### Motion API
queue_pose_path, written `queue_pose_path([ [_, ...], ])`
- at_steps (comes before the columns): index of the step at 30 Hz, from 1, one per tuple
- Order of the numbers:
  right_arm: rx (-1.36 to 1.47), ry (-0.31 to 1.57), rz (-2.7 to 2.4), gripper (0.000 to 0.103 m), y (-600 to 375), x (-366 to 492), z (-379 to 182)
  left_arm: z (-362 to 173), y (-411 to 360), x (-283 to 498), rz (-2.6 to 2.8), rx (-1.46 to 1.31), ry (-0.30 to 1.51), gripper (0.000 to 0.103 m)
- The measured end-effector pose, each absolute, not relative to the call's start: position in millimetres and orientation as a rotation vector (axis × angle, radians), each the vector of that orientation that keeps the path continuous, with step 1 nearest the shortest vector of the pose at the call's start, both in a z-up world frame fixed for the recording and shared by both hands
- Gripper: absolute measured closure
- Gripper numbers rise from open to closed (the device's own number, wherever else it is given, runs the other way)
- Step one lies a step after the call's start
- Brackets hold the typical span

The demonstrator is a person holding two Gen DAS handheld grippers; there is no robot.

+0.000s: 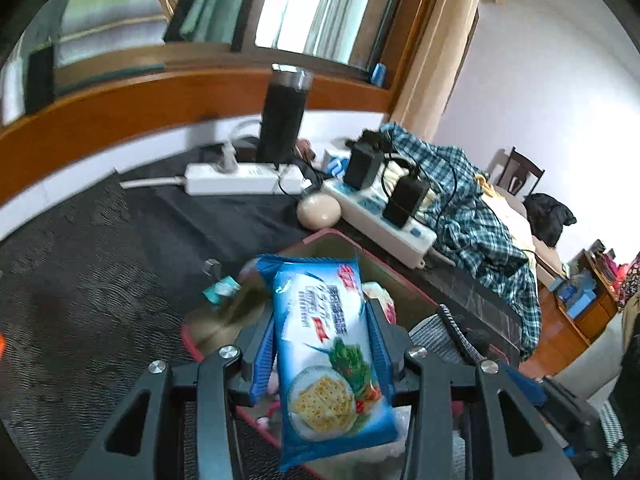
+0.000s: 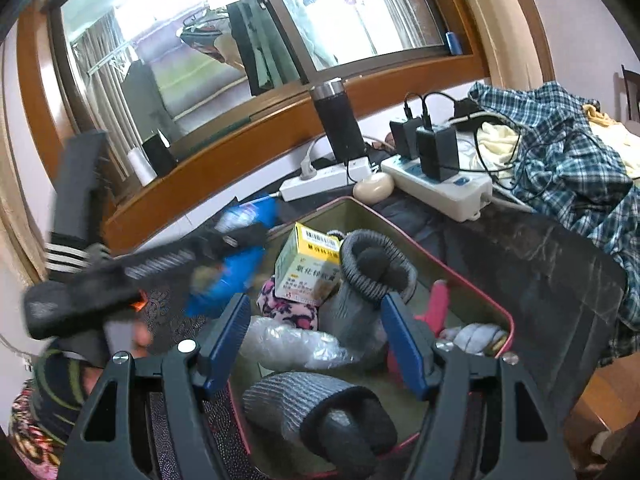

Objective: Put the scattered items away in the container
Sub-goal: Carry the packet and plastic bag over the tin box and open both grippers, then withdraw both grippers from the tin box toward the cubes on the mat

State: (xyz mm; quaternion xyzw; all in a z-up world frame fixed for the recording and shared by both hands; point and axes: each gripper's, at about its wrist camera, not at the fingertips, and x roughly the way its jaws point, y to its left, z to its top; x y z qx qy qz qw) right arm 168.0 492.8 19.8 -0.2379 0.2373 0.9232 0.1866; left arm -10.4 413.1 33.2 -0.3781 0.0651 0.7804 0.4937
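Note:
My left gripper (image 1: 322, 320) is shut on a blue and white cracker packet (image 1: 324, 352), held tilted over the near corner of the pink-rimmed container (image 1: 332, 234). In the right wrist view the same packet (image 2: 232, 276) shows as a blur at the container's (image 2: 400, 229) left edge. My right gripper (image 2: 316, 308) hangs open above the container with nothing between its fingers. Inside lie a yellow-green medicine box (image 2: 308, 264), two grey socks (image 2: 372, 268) (image 2: 320, 412), a pink patterned sock (image 2: 286, 308), a clear plastic bag (image 2: 288, 344) and a pink item (image 2: 436, 304).
Behind the container stand a beige egg-shaped object (image 2: 372, 186), two white power strips (image 2: 440, 188) (image 2: 320, 180) with black adapters, and a black tumbler (image 2: 340, 124) by the wooden window sill. A plaid shirt (image 2: 568, 152) is heaped to the right. Dark cloth covers the table (image 1: 80, 280).

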Motion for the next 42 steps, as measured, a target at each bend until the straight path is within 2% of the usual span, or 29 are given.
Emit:
queue_pose_path([
  [2, -0.664, 0.669, 2.603, 0.031, 494, 168, 20, 28, 415, -14, 1.888, -0.938, 0.142, 0.04],
  [3, -0.662, 0.672, 2.604, 0.031, 494, 168, 20, 28, 413, -15, 1.894, -0.938, 0.132, 0.039],
  [18, -0.64, 0.678, 2.57, 0.031, 481, 173, 28, 53, 362, -12, 1.924, -0.881, 0.1, 0.04],
  [40, -0.941, 0.218, 2.366, 0.025, 467, 80, 10, 56, 254, -36, 2.031, -0.891, -0.007, 0.039],
  [42, -0.938, 0.22, 2.365, 0.025, 468, 80, 11, 54, 245, -41, 2.039, -0.897, -0.021, 0.039],
])
